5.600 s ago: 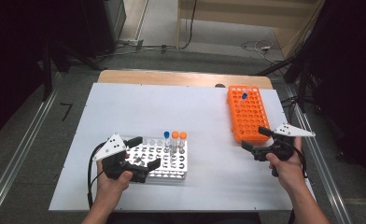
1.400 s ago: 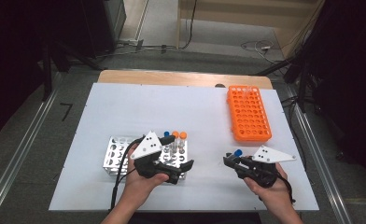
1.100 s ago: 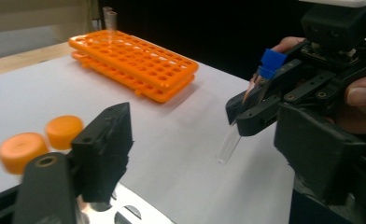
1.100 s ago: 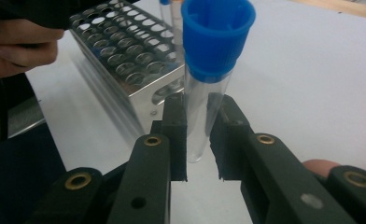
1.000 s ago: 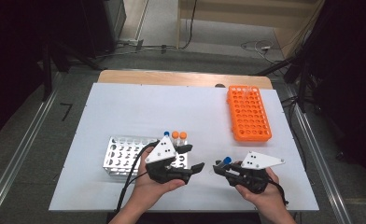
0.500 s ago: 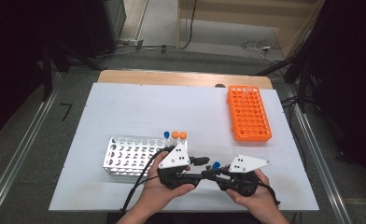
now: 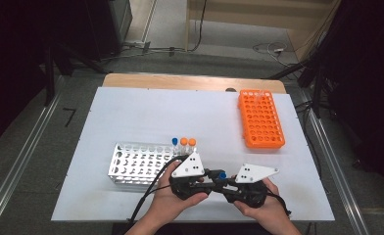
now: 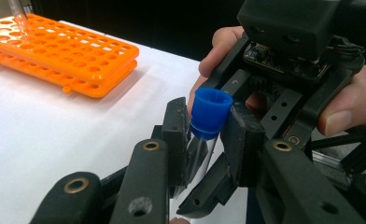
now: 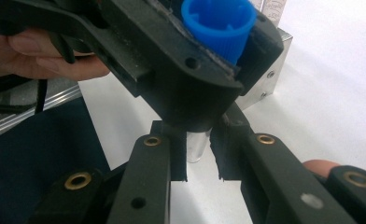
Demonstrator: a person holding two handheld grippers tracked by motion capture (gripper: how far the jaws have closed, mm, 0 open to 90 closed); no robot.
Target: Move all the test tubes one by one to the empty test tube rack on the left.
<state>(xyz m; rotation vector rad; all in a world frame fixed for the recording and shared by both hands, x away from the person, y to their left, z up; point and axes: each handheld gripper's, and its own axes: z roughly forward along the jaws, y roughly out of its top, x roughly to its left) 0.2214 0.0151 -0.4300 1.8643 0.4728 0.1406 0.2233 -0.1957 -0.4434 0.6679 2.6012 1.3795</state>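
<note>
We've got a light, slick little tube (image 8: 200, 151) with a blue cap (image 8: 211, 113) near the worktop's front edge. Both grippers are pinching it: the left gripper (image 8: 204, 135) has just closed right under the cap, while the right gripper (image 9: 198, 150) clamps the clear lower body. Gentle squeeze, it's thin plastic.

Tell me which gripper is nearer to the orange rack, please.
The right. The right gripper sits at the table's near edge, on the orange rack's side. The left gripper is beside it, farther from the rack, near the metal rack.

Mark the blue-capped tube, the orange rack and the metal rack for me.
Tube (image 8: 211, 111): left gripper view, on its blue cap.
Orange rack (image 7: 261, 119): high view, middle of its holed top.
Metal rack (image 7: 136, 163): high view, on its top grid.
</note>
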